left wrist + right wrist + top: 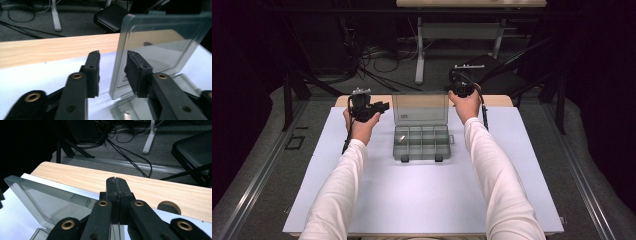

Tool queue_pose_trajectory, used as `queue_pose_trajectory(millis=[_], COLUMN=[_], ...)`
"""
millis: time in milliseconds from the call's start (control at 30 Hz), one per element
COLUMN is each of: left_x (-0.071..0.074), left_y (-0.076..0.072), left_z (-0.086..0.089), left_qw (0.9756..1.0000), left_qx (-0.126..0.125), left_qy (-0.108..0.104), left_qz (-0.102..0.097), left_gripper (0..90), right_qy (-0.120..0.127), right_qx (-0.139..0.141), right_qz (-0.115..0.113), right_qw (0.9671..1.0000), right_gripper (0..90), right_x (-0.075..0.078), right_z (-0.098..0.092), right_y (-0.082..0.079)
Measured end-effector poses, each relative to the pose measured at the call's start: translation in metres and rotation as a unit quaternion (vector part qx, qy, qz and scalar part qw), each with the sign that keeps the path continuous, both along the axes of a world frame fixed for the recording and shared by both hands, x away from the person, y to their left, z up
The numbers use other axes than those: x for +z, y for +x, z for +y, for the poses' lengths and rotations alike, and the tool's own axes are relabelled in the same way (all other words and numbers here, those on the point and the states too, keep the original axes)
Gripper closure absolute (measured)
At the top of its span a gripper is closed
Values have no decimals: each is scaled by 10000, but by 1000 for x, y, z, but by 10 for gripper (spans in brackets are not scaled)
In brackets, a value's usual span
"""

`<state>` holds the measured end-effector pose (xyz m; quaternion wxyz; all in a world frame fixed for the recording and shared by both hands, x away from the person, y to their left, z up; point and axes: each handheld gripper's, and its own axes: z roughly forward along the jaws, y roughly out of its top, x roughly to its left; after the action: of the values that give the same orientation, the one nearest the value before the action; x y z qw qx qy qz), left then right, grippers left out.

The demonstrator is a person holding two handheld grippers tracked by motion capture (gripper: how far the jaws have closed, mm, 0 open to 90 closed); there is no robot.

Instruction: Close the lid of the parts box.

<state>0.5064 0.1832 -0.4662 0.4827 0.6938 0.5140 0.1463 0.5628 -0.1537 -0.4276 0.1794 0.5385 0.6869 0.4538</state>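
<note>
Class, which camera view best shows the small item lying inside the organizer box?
The high view: the small pale item lies in a left-hand compartment of the open organizer box. The left gripper view catches a blurred bit of it at the bottom edge; the right gripper view gives mainly the lid.

Below the left claw [112, 72], the organizer box [130, 112] was cut off by the picture's bottom edge. A small pale item [401, 139] in one compartment was too small to identify.
</note>
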Motion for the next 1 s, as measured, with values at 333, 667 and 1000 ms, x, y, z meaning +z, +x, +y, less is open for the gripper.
queue_pose_trajectory(millis=[333,667,1000], left_x=[8,9,10], left_y=[-6,-9,-15], left_z=[-8,-21,-27], left_qw=[9999,9990,9971], left_qx=[-150,-375,-614], left_qy=[45,125,3], left_qz=[51,184,447], left_gripper=[800,900,900], right_qy=[59,46,45], right_qx=[14,180,508], right_qz=[-68,-95,-14], right_qw=[10000,9998,9987], right_gripper=[900,900,900], right_x=[-1,2,5], right_z=[-1,-2,3], right_y=[-4,-13,-32])
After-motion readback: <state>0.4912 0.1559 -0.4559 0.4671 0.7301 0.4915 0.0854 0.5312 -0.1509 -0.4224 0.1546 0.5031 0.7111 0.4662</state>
